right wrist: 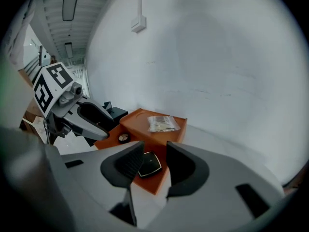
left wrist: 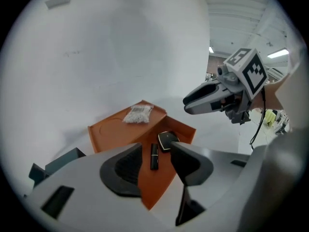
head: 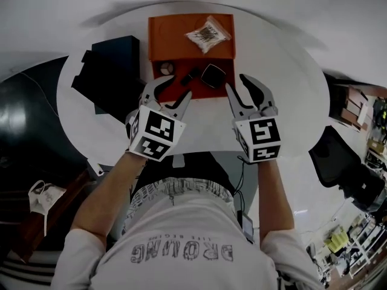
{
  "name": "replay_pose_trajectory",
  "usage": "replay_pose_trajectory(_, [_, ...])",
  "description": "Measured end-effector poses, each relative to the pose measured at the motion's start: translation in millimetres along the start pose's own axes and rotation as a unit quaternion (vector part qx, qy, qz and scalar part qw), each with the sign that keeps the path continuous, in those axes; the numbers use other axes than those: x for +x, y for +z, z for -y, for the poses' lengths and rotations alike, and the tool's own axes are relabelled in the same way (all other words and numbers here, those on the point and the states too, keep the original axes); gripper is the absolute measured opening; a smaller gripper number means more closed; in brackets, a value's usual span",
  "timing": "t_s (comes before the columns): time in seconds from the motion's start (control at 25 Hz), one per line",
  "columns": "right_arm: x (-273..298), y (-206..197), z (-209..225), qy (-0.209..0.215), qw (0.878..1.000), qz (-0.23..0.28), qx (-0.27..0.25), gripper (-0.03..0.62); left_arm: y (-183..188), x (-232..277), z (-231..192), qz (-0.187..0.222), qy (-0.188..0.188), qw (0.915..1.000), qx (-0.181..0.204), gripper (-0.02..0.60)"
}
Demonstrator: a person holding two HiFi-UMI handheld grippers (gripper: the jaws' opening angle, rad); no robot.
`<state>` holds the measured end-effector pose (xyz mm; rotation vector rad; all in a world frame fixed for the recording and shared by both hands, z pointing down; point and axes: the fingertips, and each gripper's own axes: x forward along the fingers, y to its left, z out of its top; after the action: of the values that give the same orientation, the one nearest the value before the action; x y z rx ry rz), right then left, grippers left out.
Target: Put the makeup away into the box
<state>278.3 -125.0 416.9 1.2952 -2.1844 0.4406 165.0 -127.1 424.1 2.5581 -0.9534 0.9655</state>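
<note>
**A:** How do the fingers stand?

**B:** Both pairs are spread apart with nothing in them. The left gripper (head: 180, 87) hangs over the near edge of the box (head: 166, 38). The right gripper (head: 236, 81) hangs beside it, toward the box's near right corner. Neither touches anything.

**A:** And the makeup?

**B:** It is all in the box, as far as I can see. The lipstick (head: 190, 77) lies in the near, lower part. The compact (head: 213, 75) is just to its right and the pot (head: 167, 69) sits at the near left corner. The bag (head: 207, 34) rests on the raised far part.

**A:** Count them.

**B:** One lipstick, one compact, one small round pot and one clear bag of small pale bits. There are two grippers and one box.

**A:** Anything left out?

**B:** I see no makeup on the table (head: 290, 83) around the box. Only the dark cases (head: 115, 65) lie to the box's left, and I cannot tell how many there are. I'd judge the putting-away done or nearly so. What remains is perhaps closing up, if the box shuts at all.
</note>
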Motion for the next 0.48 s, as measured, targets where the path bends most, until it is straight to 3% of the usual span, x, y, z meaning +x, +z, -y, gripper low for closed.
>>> replay_pose_trajectory(0.32, [-22, 19, -30, -0.027, 0.999, 0.018, -0.011, 0.15, 20, -49, -1, 0.069, -0.007, 0.9975, 0.014, 0.202])
replay_pose_trajectory(0.48, [-31, 31, -49, -0.038, 0.999, 0.027, -0.015, 0.149, 18, -73, -7, 0.083, -0.008, 0.9964, 0.015, 0.202])
